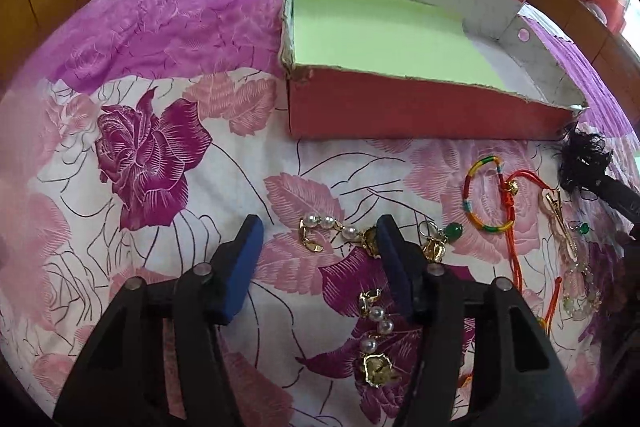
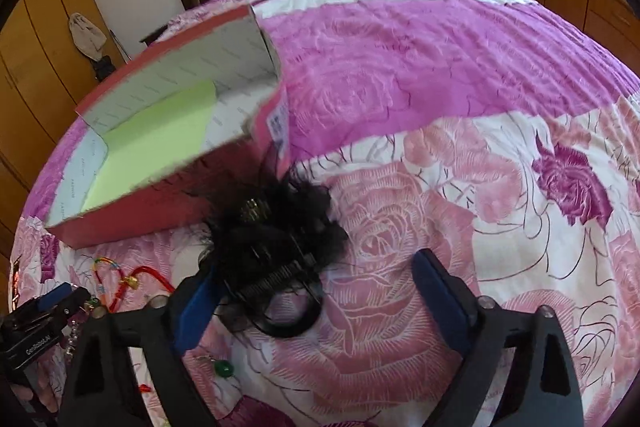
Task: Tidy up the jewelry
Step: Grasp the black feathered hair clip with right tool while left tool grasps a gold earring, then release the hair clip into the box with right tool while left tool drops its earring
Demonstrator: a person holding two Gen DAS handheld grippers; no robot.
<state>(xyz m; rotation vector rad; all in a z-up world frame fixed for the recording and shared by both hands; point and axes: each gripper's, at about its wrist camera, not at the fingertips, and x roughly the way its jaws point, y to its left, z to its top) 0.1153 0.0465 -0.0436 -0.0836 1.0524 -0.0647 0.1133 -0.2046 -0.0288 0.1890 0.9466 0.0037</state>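
Jewelry lies scattered on the floral bedspread. My left gripper (image 1: pixel 320 241) hangs low over a pearl-and-gold earring (image 1: pixel 326 227); the jaws stand apart on either side of it and the pads do not press on it. A matching earring (image 1: pixel 376 339) lies nearer the camera. To the right are a green-stone earring (image 1: pixel 440 239), a multicolour cord bracelet (image 1: pixel 484 195) and a red string (image 1: pixel 516 247). My right gripper (image 2: pixel 320 279) is wide open around a black feather hair comb (image 2: pixel 276 227), which sits against its left finger (image 2: pixel 198 301).
An open red shoebox (image 1: pixel 420 115) with a green liner (image 1: pixel 380 31) stands just beyond the jewelry; the same shoebox (image 2: pixel 132 219) appears at left in the right wrist view. A gold clip (image 1: pixel 562 219) lies far right. Wardrobes and a headboard ring the bed.
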